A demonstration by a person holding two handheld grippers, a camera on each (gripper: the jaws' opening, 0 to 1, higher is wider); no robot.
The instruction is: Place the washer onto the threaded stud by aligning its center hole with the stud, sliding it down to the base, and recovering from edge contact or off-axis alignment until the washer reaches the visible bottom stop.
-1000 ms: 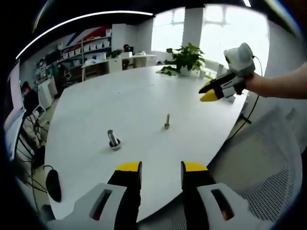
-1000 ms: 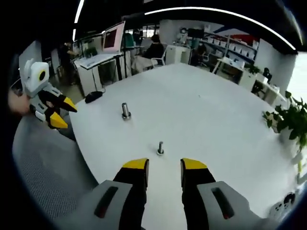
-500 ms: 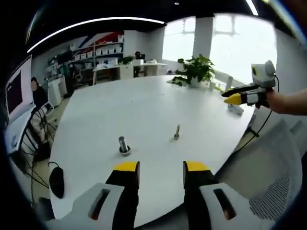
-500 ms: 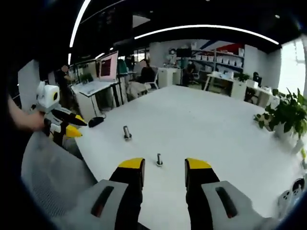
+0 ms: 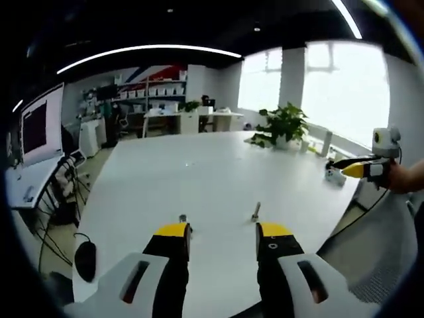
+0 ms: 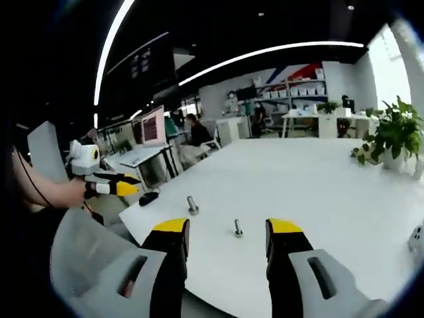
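Two metal parts stand upright on the white table point(image 5: 199, 172). One is a thin threaded stud point(image 5: 255, 212) point(image 6: 238, 228). The other is a thicker bolt point(image 6: 193, 205), whose top point(image 5: 182, 217) just peeks past my left jaw; no loose washer is clear at this size. My left gripper point(image 5: 222, 232) is open and holds nothing, low over the table's near edge. My right gripper point(image 6: 227, 228) is open too, with the stud showing between its jaws, farther off. Each gripper also appears from the other's camera, hand-held off the table's edge point(image 5: 361, 169) point(image 6: 109, 184).
A potted plant point(image 5: 281, 126) point(image 6: 391, 132) stands at the table's far side, with a small white object point(image 5: 333, 174) near the rim. A black mouse point(image 5: 85, 260) point(image 6: 149, 197) lies at the table's edge. A grey mesh chair point(image 6: 86, 258) is close by; desks and shelves lie beyond.
Both cameras have drawn back and tilted up, so the stud and bolt now sit lower and closer to the jaws. Both grippers have stayed open, each farther from the other.
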